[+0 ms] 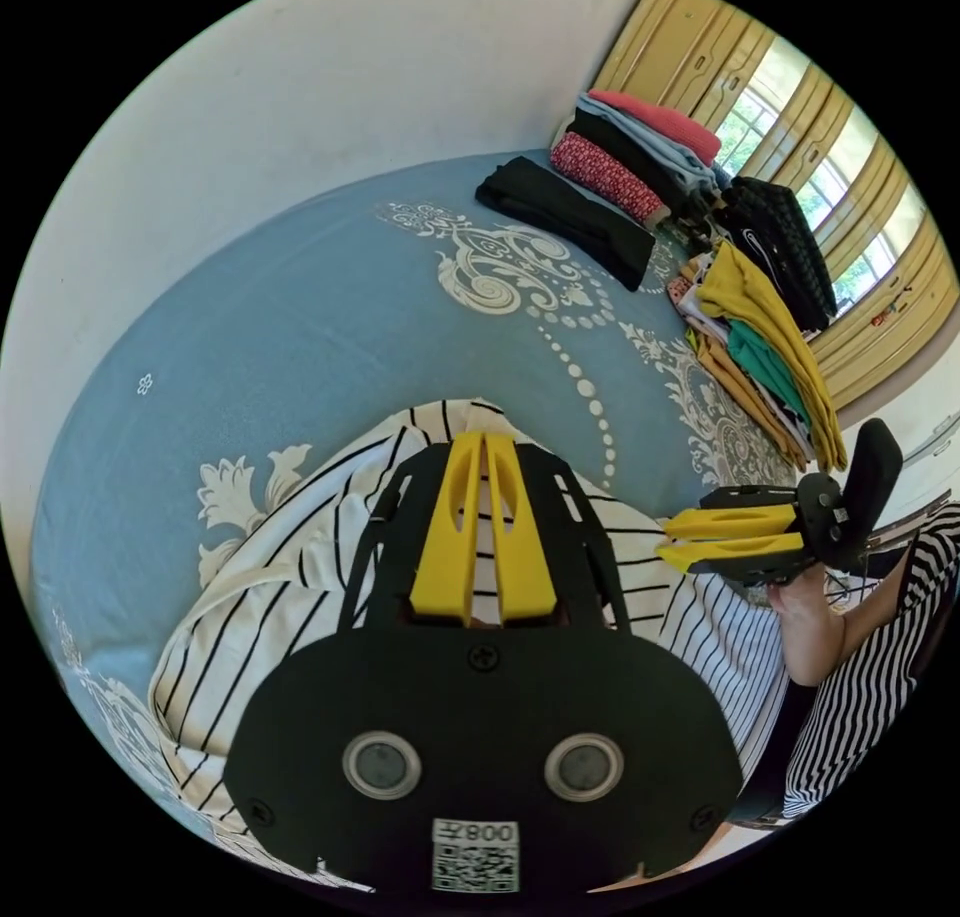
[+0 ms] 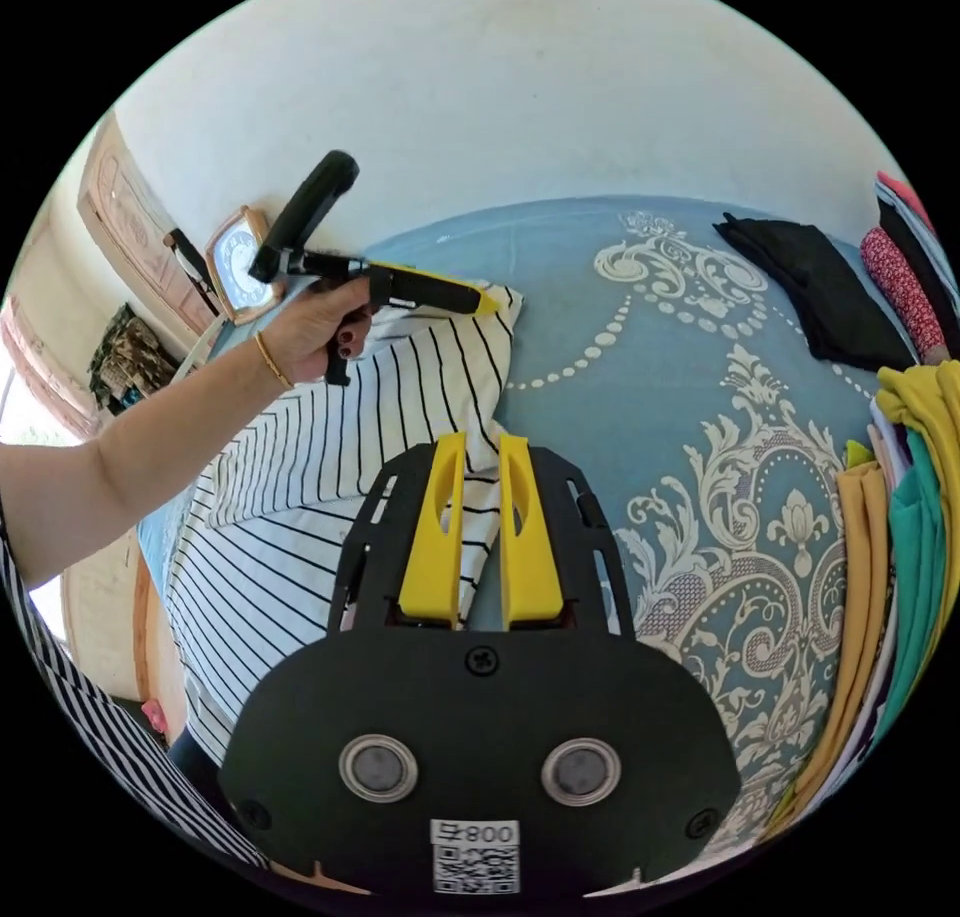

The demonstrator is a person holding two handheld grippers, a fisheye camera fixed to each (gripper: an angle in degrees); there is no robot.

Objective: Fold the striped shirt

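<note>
One striped shirt (image 1: 300, 577), white with thin black lines and lying rumpled and partly folded, spreads over a blue patterned bedspread (image 1: 300, 337) in the lower half of the left gripper view. Two yellow-jawed grippers work it. The left gripper (image 1: 484, 447) holds its jaws narrowed to a thin slit above the cloth; whether they pinch it cannot be told. The right gripper (image 2: 482, 447) shows a narrow gap at the shirt's edge. One hand (image 2: 320, 327) grips a handle at upper left in the right gripper view. A black garment (image 1: 570, 217) lies beside stacked clothes (image 1: 760, 357) at upper right.
</note>
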